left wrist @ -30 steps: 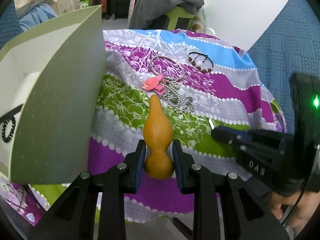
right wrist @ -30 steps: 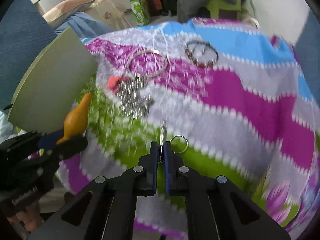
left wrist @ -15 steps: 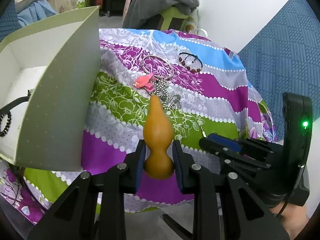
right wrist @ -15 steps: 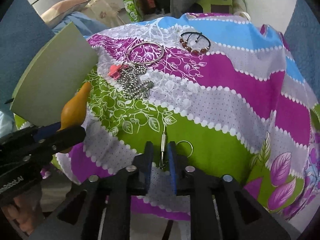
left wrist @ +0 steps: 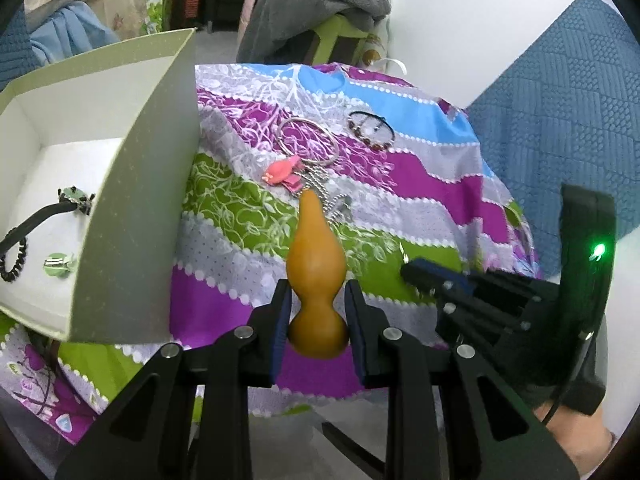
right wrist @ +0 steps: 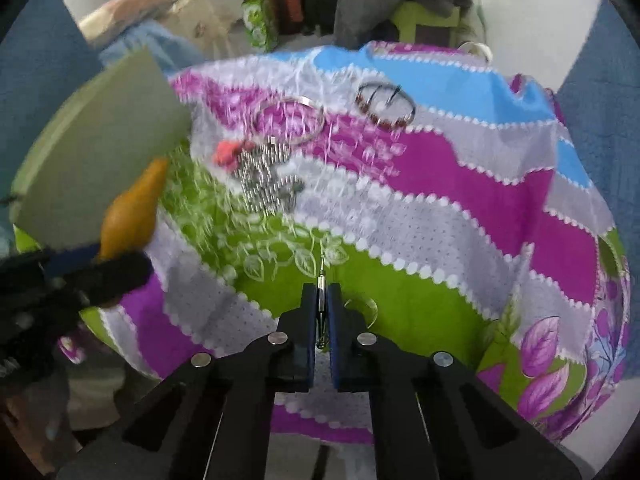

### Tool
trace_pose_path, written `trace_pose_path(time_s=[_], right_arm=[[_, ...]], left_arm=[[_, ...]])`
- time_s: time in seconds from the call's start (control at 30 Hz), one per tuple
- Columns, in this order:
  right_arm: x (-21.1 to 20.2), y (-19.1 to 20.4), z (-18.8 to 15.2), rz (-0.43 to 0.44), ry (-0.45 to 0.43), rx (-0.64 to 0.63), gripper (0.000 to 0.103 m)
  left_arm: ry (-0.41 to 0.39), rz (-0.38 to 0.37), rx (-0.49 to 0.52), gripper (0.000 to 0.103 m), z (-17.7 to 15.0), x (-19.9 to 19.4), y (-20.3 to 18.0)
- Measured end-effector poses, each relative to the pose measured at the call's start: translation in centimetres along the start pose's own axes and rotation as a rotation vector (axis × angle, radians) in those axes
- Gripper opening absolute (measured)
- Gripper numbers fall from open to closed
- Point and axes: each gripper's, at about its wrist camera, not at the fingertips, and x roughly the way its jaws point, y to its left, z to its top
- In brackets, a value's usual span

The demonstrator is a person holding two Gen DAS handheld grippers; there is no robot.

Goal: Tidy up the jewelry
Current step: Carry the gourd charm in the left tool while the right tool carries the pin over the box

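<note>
Counter (left wrist: 432, 184), draped in a striped floral cloth: fills centre frame in both views.
Green gift box (left wrist: 132, 216), open, white inside: left of frame in my left wrist view; a black hair tie (left wrist: 14, 264) and small trinkets lie on its floor.
My left hand-held gripper (left wrist: 318, 312): bottom centre, pinching an orange gourd (left wrist: 316, 256) at its waist, neck pointing away.
My right hand-held gripper (right wrist: 322, 320): bottom centre, pressed onto a thin metal pin (right wrist: 320, 280) with a key ring (right wrist: 366, 308) just right.
Silver bangle (left wrist: 308, 140), beaded bracelet (left wrist: 372, 134), ball chain (left wrist: 324, 196), pink clip (left wrist: 282, 170): upper centre, on the cloth.
</note>
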Motion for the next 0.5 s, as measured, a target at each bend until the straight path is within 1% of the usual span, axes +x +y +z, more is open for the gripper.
trace_pose_path(time_s=[0.07,0.27,0.4,0.5], right_arm=[[-1.3,0.0,-0.1,0.015,-0.014,0.038,0.003],[-4.6,1.0,0.2,0.029,-0.064,0.079,0.003],[-7.4,1.8,1.2,0.024,-0.112,0.081,0.003],[-9.0,2.3,2.1,0.019,-0.143,0.093,0.003]], left_arm=[[-0.006,-0.003,0.015,0.028,0.1,-1.0,-0.2],[-0.006,-0.022,0.026,0.028,0.5,-3.4,-0.3],[-0.014,-0.043,0.021,0.028,1.2,-5.4,-0.2],[-0.023,-0.050,0.041,0.028,2.1,-7.3,-0.4]])
